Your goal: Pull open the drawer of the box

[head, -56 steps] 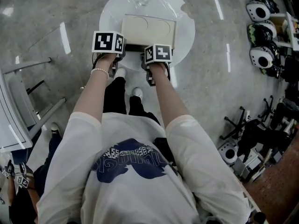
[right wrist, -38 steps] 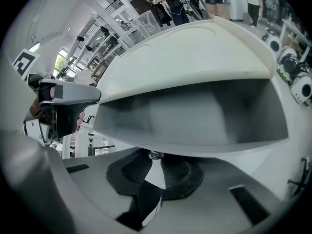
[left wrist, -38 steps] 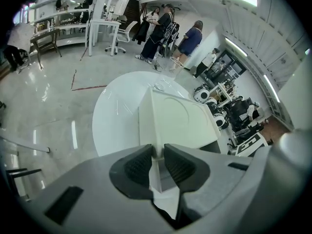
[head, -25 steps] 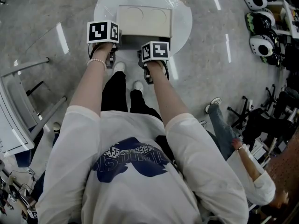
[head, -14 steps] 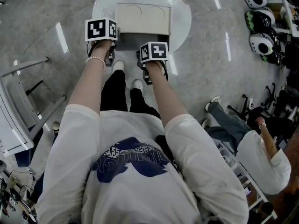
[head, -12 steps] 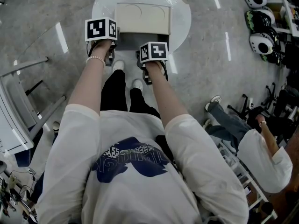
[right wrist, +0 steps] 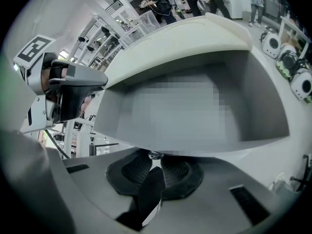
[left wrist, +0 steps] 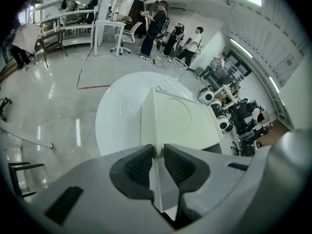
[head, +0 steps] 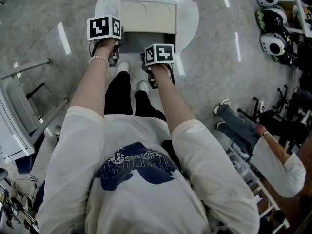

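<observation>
With my left gripper I pinch the box corner at 7 o'clock to steady it, while my right gripper clamps the knob of the drawer at 6 o'clock for pulling.

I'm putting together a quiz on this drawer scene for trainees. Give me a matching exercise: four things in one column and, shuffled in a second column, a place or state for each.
Things:
1. left tool
2. right tool
3. drawer
4. table

Places or states:
a. round and white, under the box
b. shut on the box's near corner
c. pulled open, inside showing
d. shut on the knob at the drawer's front

Pairs: 1-b; 2-d; 3-c; 4-a
</observation>
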Tool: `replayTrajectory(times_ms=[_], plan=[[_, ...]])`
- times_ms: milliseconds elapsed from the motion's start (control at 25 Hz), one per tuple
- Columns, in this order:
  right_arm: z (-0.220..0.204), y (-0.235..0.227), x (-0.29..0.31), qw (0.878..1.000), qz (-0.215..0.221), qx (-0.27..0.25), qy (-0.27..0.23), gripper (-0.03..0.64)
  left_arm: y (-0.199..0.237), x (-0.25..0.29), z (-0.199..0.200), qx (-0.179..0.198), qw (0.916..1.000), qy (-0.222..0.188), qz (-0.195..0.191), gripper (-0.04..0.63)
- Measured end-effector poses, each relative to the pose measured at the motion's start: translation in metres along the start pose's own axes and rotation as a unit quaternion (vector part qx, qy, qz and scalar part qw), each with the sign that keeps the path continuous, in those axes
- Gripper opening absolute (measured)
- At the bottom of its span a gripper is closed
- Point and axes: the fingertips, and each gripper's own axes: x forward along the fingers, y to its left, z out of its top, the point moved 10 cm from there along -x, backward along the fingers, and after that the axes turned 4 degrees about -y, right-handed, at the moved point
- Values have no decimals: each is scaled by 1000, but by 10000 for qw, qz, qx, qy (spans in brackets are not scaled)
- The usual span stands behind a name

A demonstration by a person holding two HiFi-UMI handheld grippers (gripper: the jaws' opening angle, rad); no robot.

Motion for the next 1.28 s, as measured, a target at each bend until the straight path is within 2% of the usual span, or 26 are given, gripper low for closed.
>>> replayTrajectory(times_ms=[1280], plan=[[-28,0,-3,9999,74,93,65,49,-1,-1,0,-48,9999,-29,100,81]])
